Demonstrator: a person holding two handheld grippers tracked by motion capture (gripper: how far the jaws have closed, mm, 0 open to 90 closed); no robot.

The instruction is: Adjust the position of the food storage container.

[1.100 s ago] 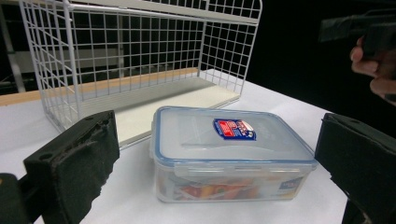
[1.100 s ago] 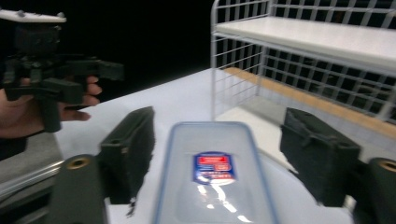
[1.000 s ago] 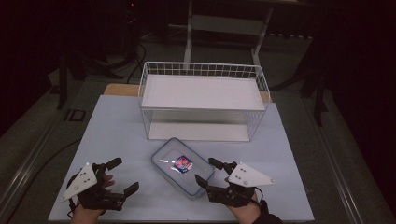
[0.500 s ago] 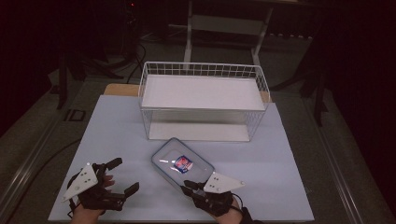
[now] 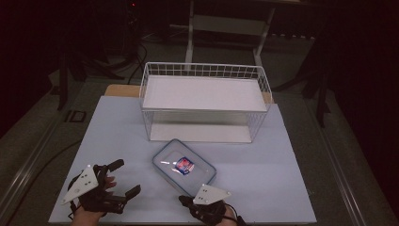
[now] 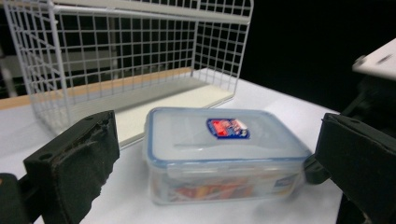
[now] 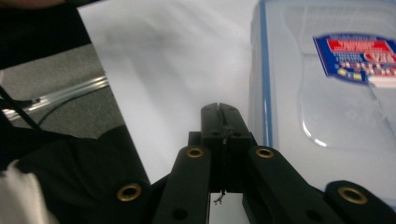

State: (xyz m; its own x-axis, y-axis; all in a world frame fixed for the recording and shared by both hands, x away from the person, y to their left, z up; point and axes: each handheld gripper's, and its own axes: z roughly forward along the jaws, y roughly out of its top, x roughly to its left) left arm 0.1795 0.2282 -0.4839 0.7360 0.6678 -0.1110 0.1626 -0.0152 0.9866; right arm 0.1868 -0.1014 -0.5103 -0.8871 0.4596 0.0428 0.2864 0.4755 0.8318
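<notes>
One clear lidded container [image 5: 184, 166] lies at the counter's [image 5: 291, 165] centre. One white wire basket [image 5: 204, 101] stands at 12 o'clock. Two grippers: left gripper [image 5: 127, 179] at 7 o'clock, right gripper [image 5: 184, 201] at 6 o'clock.

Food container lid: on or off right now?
On. In the left gripper view the clear, blue-rimmed lid sits flat across the food container, its edges meeting the walls all round. Whether its clips are latched, cannot tell.
</notes>
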